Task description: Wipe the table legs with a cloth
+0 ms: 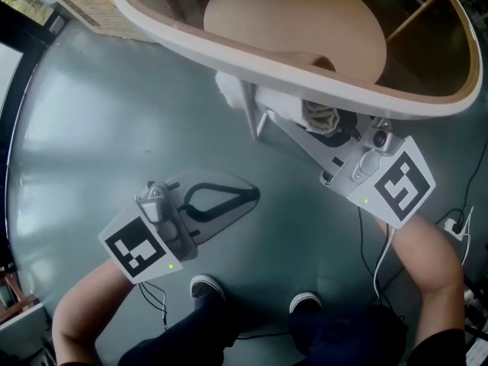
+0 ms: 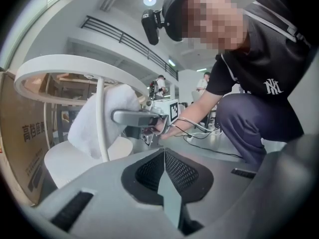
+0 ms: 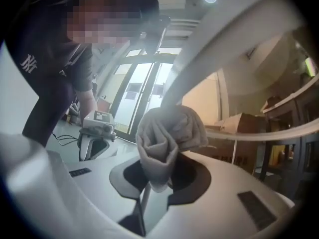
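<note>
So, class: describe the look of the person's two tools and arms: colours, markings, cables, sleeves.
The left tool and right tool are pale grey plastic with black lining. Each carries a white cube with black square markers and a small green light. A thin black cable trails from the left, a white one from the right. Short black sleeves; arms otherwise uncovered.

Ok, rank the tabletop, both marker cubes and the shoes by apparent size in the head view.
Tabletop; right marker cube; left marker cube, close behind, too alike to be sure; shoes smallest, only toes showing.
</note>
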A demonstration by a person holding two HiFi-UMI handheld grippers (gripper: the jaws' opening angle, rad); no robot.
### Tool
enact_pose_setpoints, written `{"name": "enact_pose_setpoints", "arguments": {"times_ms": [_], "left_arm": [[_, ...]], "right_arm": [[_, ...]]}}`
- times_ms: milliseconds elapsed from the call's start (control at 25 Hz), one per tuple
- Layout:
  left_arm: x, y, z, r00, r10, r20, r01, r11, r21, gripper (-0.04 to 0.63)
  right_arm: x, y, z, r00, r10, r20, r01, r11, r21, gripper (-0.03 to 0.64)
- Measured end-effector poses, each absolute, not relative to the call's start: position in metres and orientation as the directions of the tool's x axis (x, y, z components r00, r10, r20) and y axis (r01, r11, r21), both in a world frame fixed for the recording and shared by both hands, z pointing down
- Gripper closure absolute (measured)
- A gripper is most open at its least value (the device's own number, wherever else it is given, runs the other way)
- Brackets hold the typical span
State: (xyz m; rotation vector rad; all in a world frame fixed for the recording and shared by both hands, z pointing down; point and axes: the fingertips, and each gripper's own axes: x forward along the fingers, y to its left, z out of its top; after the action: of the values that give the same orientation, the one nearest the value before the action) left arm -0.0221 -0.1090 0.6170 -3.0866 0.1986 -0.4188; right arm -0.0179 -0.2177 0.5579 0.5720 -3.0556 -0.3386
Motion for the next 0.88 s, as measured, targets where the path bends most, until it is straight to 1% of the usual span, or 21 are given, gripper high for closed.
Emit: {"name": "enact_pose_setpoints", "arguments": {"times_ms": [240,360,480,600,680,760,880], "left_arm": [[-0.033,-0.108,0.622,0.948,-0.136,0.288,-0.135,-0.991,-0.023,0.587],[-0.04,-0.108,0.627,0.944,-0.148,0.296,-0.152,-0.988,-0.01,0.588],[-0.042,-0.106,0.63,0.943,-0.15,0.298,-0.158,-0.987,0.001,0.588],[-0.043,-0.104,0.635,0.943,-0.147,0.299,-0.157,-0.988,0.009,0.588],[-0.044,-0.102,0.638,0.942,-0.14,0.304,-0.152,-0.988,0.016,0.586],[-0.045,-0.1,0.64,0.941,-0.135,0.311,-0.148,-0.989,0.019,0.588],[-0.046,-0.097,0.639,0.939,-0.137,0.315,-0.15,-0.988,0.018,0.587]], "right_arm": [[-0.022,-0.208,0.554,-0.931,-0.363,-0.047,-0.357,0.874,0.328,0.549],[-0.025,-0.205,0.58,-0.94,-0.34,-0.014,-0.325,0.884,0.335,0.551],[-0.024,-0.204,0.63,-0.936,-0.343,0.078,-0.308,0.906,0.29,0.551],[-0.022,-0.21,0.696,-0.902,-0.376,0.213,-0.351,0.925,0.147,0.551],[-0.023,-0.213,0.734,-0.884,-0.379,0.274,-0.376,0.924,0.066,0.551],[-0.024,-0.215,0.765,-0.872,-0.36,0.331,-0.37,0.928,0.035,0.551],[-0.022,-0.215,0.799,-0.85,-0.314,0.423,-0.33,0.943,0.037,0.55]]}}
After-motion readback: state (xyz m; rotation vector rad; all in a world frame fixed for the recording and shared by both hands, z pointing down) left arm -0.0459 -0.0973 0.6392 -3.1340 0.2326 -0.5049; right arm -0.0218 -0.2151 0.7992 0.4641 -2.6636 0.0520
